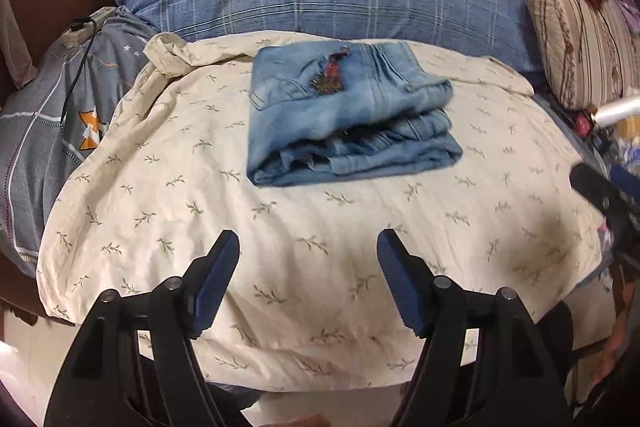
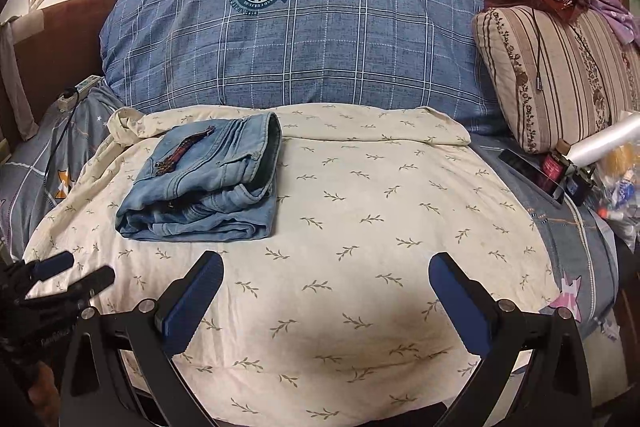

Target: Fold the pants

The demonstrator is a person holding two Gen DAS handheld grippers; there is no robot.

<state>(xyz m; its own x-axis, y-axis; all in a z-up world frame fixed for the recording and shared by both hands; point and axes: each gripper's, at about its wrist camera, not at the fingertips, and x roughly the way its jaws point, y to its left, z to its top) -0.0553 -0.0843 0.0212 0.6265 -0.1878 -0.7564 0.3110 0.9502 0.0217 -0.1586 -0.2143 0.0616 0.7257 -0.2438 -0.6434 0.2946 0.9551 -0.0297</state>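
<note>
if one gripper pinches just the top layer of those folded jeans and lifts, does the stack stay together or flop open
Probably flops open: the folded jeans show several loose layers at the near edge, none fastened. Denim looks thick, so likely heavy for its size and may sag from a single pinch. Pushed, it would likely drag and wrinkle the soft cream sheet rather than slide. Both grippers, left and right, stand open, clear of it.

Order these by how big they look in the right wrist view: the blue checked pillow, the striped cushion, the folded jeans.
1. Blue checked pillow, clearly the largest.
2. Striped cushion and folded jeans look about alike. The cushion is cut by the picture edge, so I cannot rank them.
</note>
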